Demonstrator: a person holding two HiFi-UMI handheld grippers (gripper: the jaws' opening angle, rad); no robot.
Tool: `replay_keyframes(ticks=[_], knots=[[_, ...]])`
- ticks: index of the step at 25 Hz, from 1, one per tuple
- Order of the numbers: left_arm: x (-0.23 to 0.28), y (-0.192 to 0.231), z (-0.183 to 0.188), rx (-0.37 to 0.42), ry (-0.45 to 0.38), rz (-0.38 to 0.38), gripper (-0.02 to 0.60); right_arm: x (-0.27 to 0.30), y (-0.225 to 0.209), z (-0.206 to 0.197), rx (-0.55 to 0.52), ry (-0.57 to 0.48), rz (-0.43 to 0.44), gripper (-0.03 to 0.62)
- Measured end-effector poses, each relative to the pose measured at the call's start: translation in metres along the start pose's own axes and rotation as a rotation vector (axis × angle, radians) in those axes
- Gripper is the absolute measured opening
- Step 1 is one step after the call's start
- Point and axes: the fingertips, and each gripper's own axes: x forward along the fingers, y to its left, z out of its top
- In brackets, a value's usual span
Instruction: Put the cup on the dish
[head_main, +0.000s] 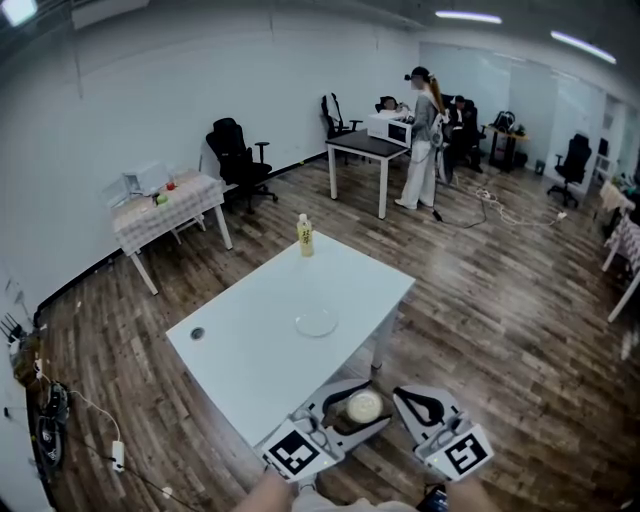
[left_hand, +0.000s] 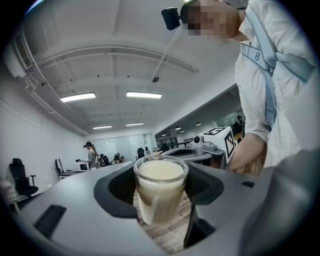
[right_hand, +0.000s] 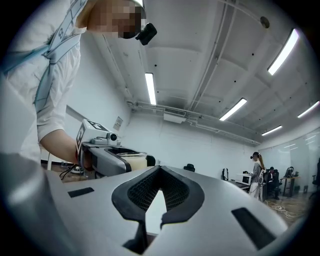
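So your left gripper clamps the full cup upright vs. spill, right gripper closed & empty, dish well ahead.

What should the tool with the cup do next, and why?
Probably carry the cup forward, kept upright, until it is above the dish. The left tool grips the cup, which is nearly full, over the floor short of the table, and the dish sits bare mid-table. The right tool is shut and empty.
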Motion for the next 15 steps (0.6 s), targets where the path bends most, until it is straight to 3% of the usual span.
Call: replay_keyframes(ticks=[15], knots=[[0.011, 0.000, -0.001, -0.004, -0.006, -0.018, 0.262, -0.003, -0.008, -0.005, 0.004, -0.016, -0.002, 0.034]])
